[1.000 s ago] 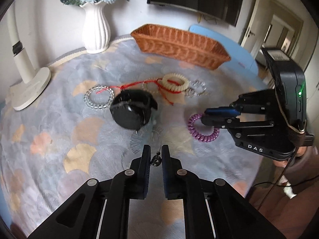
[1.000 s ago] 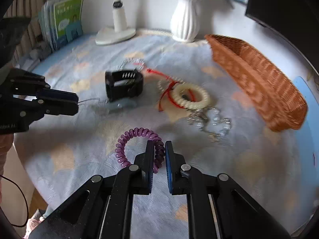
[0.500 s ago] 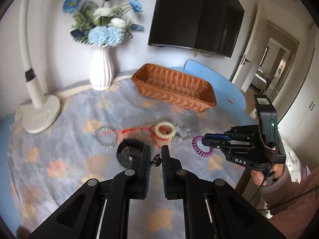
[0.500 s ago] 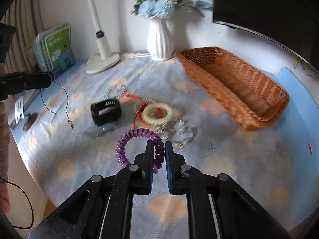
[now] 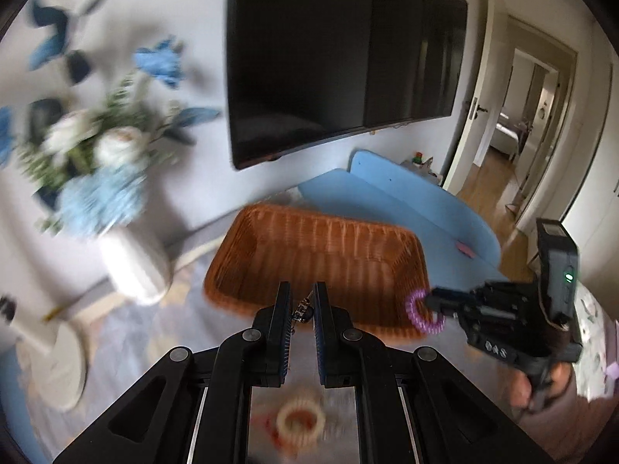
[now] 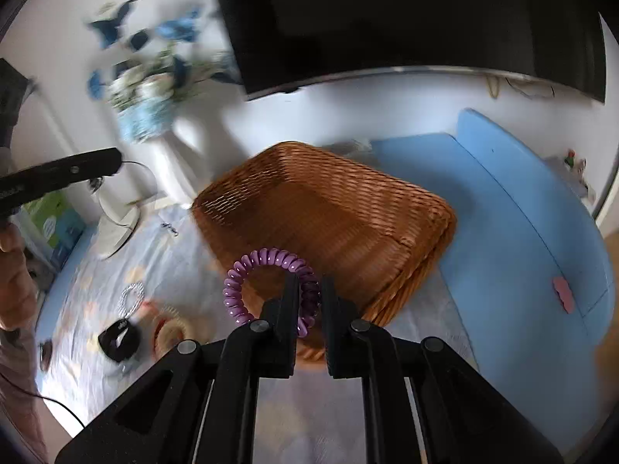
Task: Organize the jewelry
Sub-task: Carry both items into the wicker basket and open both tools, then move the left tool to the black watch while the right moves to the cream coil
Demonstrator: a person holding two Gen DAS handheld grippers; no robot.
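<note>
The purple coil bracelet [image 6: 271, 286] is pinched between the fingers of the right gripper [image 6: 309, 301], hanging in the air above the near edge of the wicker basket [image 6: 329, 212]. In the left wrist view the same bracelet [image 5: 421, 311] shows at the tip of the right gripper [image 5: 433, 303], just over the basket's [image 5: 309, 247] near right corner.

The left gripper [image 5: 300, 309] has its jaws closed on a thin necklace [image 5: 303, 309], with a small dark pendant between the fingers; it is held above the basket's near rim. In the right wrist view the necklace cord [image 6: 143, 178] loops down from the left gripper [image 6: 112, 162] at the far left.

On the patterned tablecloth [image 6: 174, 247], near and left of the basket, lie a cream coil bracelet [image 6: 174, 332], a black watch [image 6: 118, 340] and a clear bead bracelet [image 6: 129, 299]. A white vase [image 5: 135, 266] of blue flowers stands left of the basket, blurred, with a white lamp base [image 6: 116, 224] beside it. A black television [image 5: 340, 50] hangs on the far wall.
</note>
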